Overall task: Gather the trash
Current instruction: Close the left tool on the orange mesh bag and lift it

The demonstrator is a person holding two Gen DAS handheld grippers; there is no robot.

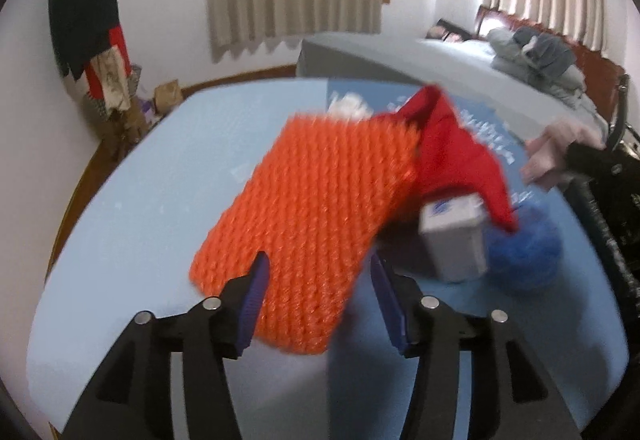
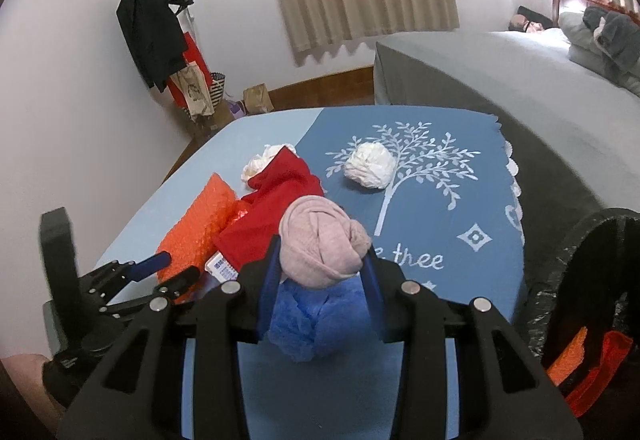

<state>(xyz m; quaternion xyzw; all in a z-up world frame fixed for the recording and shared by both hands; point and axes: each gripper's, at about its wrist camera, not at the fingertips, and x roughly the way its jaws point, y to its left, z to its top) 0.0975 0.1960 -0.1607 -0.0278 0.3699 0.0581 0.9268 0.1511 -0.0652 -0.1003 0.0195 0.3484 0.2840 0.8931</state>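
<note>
An orange bubble-wrap sheet (image 1: 316, 200) lies on the light blue table (image 1: 140, 200), and its near end sits between the jaws of my left gripper (image 1: 318, 260), which stand open and clear of it. The right wrist view shows the same gripper (image 2: 172, 268) low over the wrap (image 2: 200, 224). My right gripper (image 2: 322, 248) is shut on a balled pink cloth (image 2: 320, 236), held above a crumpled blue net (image 2: 308, 320). A red cloth (image 2: 280, 192) lies beside the wrap and partly covers a small grey box (image 1: 454, 240). Two white paper wads (image 2: 370, 164) (image 2: 258, 162) lie farther back.
A black bin lined with a bag (image 2: 592, 240) stands at the table's right edge with orange scraps inside. A blue tree-print cloth (image 2: 440, 200) covers the table's right half. Behind are a grey bed (image 2: 500, 80) and a coat rack (image 2: 148, 20) in the corner.
</note>
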